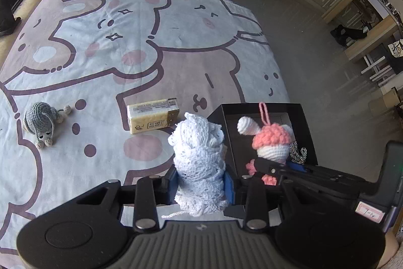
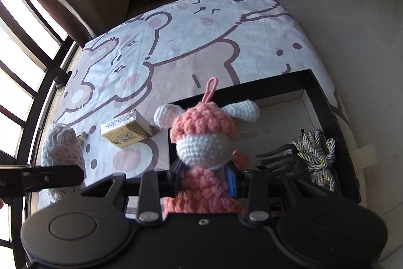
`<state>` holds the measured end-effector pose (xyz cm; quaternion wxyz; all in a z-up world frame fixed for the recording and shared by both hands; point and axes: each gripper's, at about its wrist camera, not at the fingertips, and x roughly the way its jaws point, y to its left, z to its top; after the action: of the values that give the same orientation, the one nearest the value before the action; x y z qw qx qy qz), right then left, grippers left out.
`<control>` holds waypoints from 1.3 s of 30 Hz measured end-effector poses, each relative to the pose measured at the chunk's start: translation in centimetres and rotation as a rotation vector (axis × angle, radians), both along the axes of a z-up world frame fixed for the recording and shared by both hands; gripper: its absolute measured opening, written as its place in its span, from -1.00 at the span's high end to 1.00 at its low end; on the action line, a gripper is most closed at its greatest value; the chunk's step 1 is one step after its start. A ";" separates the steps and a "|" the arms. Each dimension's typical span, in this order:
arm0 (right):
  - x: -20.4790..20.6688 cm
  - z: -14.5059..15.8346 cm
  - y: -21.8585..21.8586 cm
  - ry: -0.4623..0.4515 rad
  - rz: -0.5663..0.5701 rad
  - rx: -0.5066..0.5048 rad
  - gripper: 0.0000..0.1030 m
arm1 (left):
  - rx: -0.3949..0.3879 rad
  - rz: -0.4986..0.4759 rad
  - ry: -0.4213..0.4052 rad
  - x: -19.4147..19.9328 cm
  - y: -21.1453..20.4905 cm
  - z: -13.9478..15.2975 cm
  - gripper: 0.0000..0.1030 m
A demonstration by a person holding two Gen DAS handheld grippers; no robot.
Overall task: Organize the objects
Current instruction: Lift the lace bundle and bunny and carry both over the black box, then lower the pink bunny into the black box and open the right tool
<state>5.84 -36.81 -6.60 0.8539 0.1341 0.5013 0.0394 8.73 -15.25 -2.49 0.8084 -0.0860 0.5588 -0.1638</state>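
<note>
Your left claw (image 1: pixel 201 180) grips the white knitted roll (image 1: pixel 199 155). Your right claw (image 2: pixel 205 180) grips the pink doll (image 2: pixel 201 143) over the black box (image 2: pixel 325 102).

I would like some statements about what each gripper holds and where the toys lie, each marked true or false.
1. The left gripper is shut on the white crochet piece. True.
2. The right gripper is open with nothing in it. False: its jaws clamp the pink and white crochet toy.
3. The grey crochet toy lies inside the black box. False: it lies on the printed cloth.
4. A coiled cord lies in the black box. True.
</note>
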 end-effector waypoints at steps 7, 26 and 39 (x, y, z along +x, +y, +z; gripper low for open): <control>0.5 -3.5 0.2 0.088 0.074 -0.039 0.31 | -0.009 0.003 0.004 0.7 -1.0 -0.5 0.27; 0.3 -3.5 -2.0 0.078 0.045 0.058 -0.03 | -0.077 -0.005 -0.030 1.8 -4.9 -1.1 0.27; -1.6 0.3 -5.5 -0.077 -0.007 0.199 0.09 | -0.030 -0.090 -0.049 3.1 -9.7 -2.5 0.27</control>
<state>4.19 -42.36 -6.31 0.8552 0.2185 0.4611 0.0914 11.87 -24.90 -4.95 0.8124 -0.0688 0.5396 -0.2102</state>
